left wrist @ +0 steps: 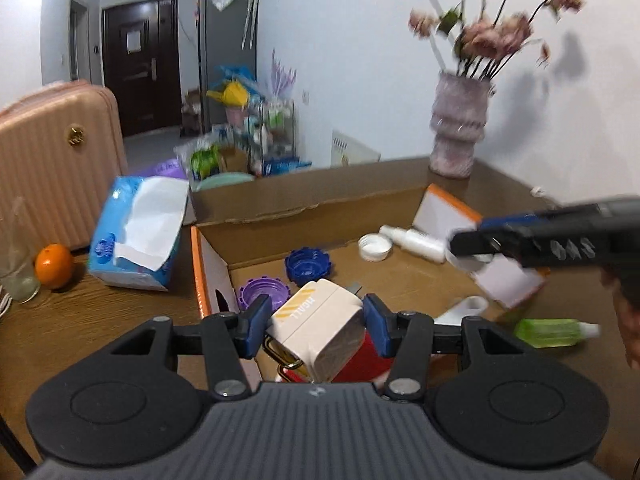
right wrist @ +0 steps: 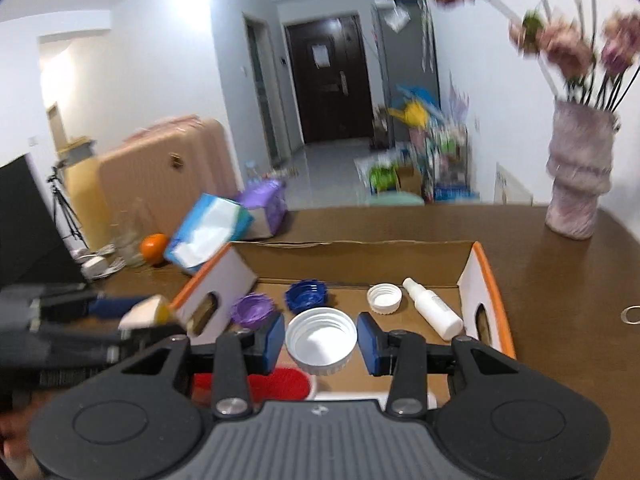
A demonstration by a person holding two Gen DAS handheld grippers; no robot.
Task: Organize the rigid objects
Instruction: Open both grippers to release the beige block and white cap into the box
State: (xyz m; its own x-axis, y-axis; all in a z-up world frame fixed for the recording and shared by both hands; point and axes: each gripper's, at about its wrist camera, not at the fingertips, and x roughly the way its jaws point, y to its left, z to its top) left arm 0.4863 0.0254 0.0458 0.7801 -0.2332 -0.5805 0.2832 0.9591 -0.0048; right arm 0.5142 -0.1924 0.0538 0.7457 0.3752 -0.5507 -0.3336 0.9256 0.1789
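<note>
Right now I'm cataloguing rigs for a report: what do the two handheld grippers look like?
Both match: the left gripper and right gripper have black linkage arms with silver pivot screws, blue finger pads, a grey ribbed body with a small logo, and round black discs either side. No cables or sleeves show.

Cream charger block (left wrist: 316,330) and white lid (right wrist: 322,340) held over cardboard box (right wrist: 360,254).

The tabletop (right wrist: 560,280) is dark wood-grain with a soft sheen. The open box (right wrist: 360,252) is matt brown cardboard, its end flaps white-faced with orange edges. The large white cap (right wrist: 322,340) is smooth ribbed plastic, as are the blue cap (right wrist: 306,295) and purple cap (right wrist: 253,310). The charger (left wrist: 320,328) is glossy cream plastic. Each claw's pads (left wrist: 256,326) look like matt blue rubber on black plastic. The vase (left wrist: 458,130) looks rough and ridged.
</note>
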